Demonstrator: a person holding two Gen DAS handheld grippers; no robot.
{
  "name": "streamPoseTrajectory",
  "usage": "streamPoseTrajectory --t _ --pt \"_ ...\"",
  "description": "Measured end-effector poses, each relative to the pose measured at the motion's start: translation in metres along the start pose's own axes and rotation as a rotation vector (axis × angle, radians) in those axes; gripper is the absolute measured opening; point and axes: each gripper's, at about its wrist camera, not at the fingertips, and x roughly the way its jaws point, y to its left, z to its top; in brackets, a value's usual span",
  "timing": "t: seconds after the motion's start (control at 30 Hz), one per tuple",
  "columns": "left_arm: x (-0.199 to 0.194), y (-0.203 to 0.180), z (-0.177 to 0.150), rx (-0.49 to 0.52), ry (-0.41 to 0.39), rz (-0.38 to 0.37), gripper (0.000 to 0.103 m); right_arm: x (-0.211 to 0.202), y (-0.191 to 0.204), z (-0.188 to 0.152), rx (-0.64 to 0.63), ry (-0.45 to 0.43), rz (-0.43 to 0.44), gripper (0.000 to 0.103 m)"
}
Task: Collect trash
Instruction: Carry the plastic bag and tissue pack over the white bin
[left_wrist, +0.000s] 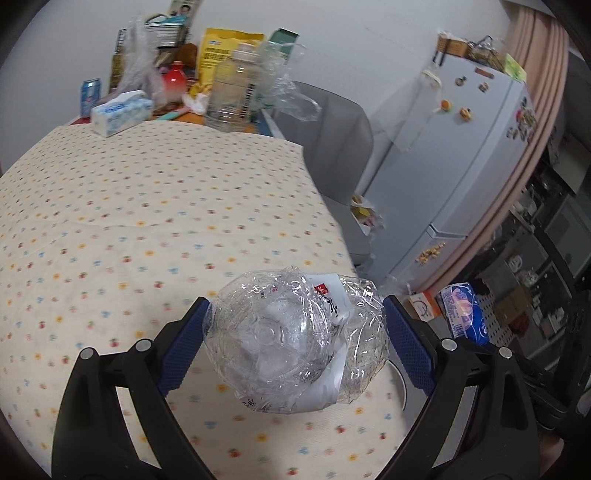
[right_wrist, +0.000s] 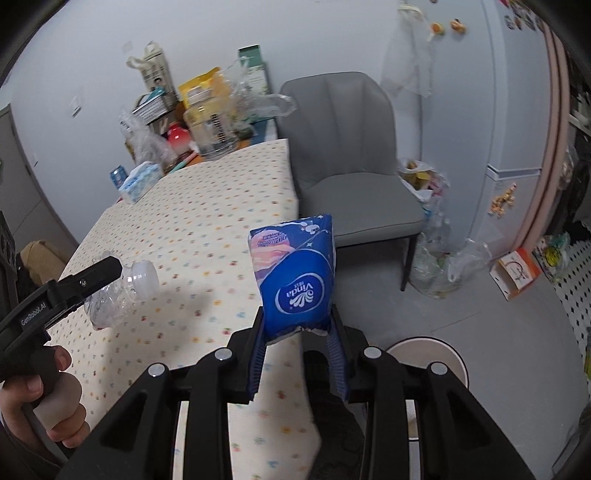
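My left gripper (left_wrist: 295, 306) is shut on a crushed clear plastic bottle (left_wrist: 291, 339) with a white label, held above the near right corner of the table (left_wrist: 147, 206). The bottle with its white cap (right_wrist: 122, 291) also shows at the left of the right wrist view, in the left gripper (right_wrist: 99, 273). My right gripper (right_wrist: 297, 328) is shut on a blue Vinda tissue pack (right_wrist: 295, 273), held upright past the table's near corner. The pack also shows in the left wrist view (left_wrist: 463, 312).
A round white bin lid (right_wrist: 428, 354) lies on the floor below the right gripper. A grey chair (right_wrist: 351, 177) stands beside the table, with clear bags (right_wrist: 439, 258) next to it. The table's far end holds a tissue box (left_wrist: 120, 112), a jug (left_wrist: 231, 96) and clutter. A fridge (left_wrist: 454, 155) stands at right.
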Motion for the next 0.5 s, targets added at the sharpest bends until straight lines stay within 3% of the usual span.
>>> streamPoseTrajectory --t 0.5 --pt "0.048 -0.087 -0.009 0.125 0.071 -0.042 0.092 0.011 -0.121 -0.028 0.188 0.033 -0.104 0.033"
